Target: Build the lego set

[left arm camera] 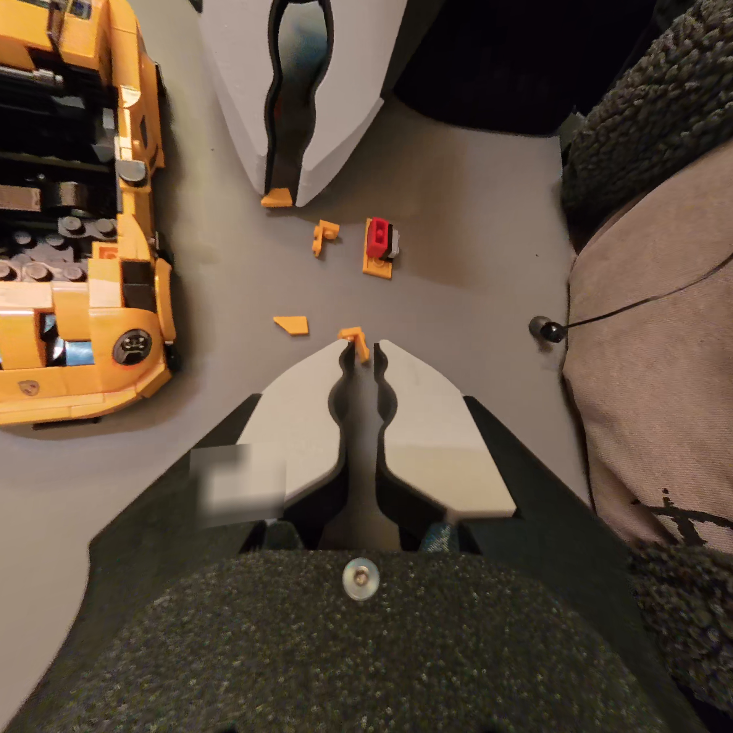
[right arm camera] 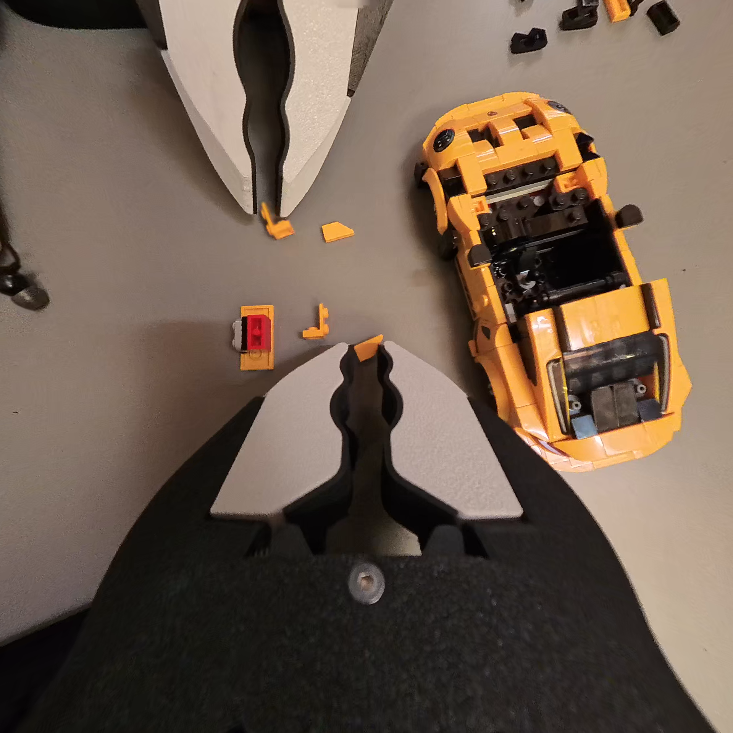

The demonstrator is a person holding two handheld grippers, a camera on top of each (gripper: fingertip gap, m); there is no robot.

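Observation:
A part-built orange car (left arm camera: 79,246) (right arm camera: 555,285) sits on the grey table (left arm camera: 456,190). My left gripper (left arm camera: 362,349) (right arm camera: 266,212) is low over the table with its jaws slightly apart around the upright leg of a small orange bracket (left arm camera: 355,337) (right arm camera: 279,228); a thin gap shows on each side of the leg. My right gripper (right arm camera: 365,349) (left arm camera: 283,198) is shut on an orange wedge tile (right arm camera: 369,346) (left arm camera: 277,197). Between the grippers lie a second orange bracket (left arm camera: 323,236) (right arm camera: 317,326), an orange plate with a red brick (left arm camera: 378,248) (right arm camera: 256,337), and another wedge tile (left arm camera: 292,324) (right arm camera: 337,231).
Several small black pieces (right arm camera: 527,39) lie at the far right in the right wrist view. A person's beige garment (left arm camera: 654,377) with a dark cord toggle (left arm camera: 547,329) (right arm camera: 23,291) borders the table on the side away from the car. The tips of one gripper are about 8 cm away from the tips of the other.

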